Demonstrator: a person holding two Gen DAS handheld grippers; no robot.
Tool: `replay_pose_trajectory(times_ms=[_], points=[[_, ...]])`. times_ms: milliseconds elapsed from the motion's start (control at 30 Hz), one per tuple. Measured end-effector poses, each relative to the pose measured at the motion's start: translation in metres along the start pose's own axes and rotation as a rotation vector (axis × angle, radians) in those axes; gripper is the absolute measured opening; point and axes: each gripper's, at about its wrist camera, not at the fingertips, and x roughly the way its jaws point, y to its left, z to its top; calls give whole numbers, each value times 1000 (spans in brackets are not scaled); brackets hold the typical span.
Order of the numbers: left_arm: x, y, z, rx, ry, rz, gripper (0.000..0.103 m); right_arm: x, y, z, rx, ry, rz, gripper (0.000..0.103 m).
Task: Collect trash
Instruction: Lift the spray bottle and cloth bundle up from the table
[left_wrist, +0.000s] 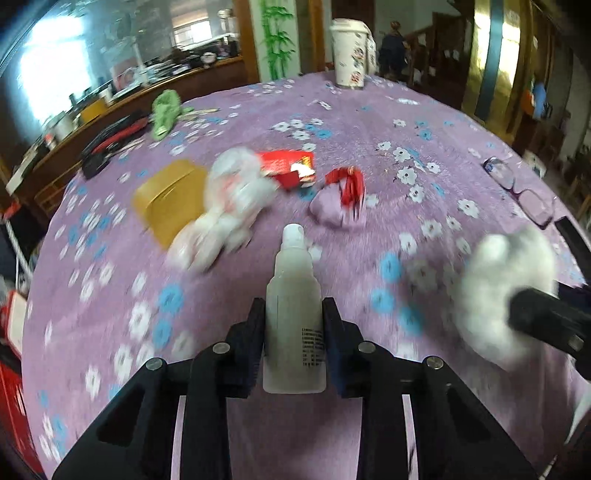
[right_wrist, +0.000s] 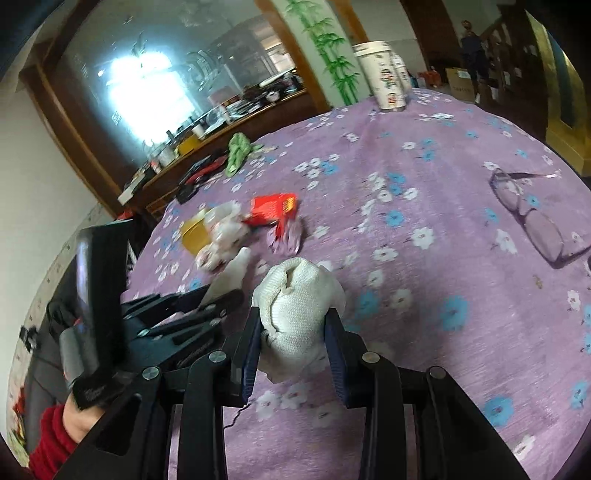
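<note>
So, two bits of trash are picked up already. A small plastic bottle (left_wrist: 294, 310) is held tight between the fingers of the left gripper (left_wrist: 294, 332), with its white cap pointing forward. A crumpled white tissue (right_wrist: 300, 314) is pinched in the right gripper (right_wrist: 295, 332). Both are held just above the purple flowered tablecloth (right_wrist: 443, 332).

More trash is left on the table: a crinkly clear plastic wrapper (left_wrist: 225, 210), a torn red packet (left_wrist: 290, 168) and a small red-and-purple wrapper (left_wrist: 341, 199), all lying close together. A yellow box (left_wrist: 170, 201) is touching the plastic wrapper. No bin is seen.

The bottle looks smooth, cloudy and stiff. The tissue looks soft and bumpy. A pair of glasses (right_wrist: 535, 221) and a tall paper cup (right_wrist: 384, 77) are probably not trash.
</note>
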Motion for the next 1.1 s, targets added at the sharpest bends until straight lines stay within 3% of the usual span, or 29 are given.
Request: replay_pose_trajectory(times_ms=[133,300,467,1100], points=[[-26,23,-28,-88,-47,12,29,11,24,-10,-65,3,18,36],[-52,50,-58,-173,-114,85,29,25,50,-22,-153,-29,-10,36],[-59,68,-75,-245,-127,69,29,37,66,-30,-206,-24,-34,36],[-62,72,-80,-261,-152,47,29,49,73,-34,-227,10,-77,36]])
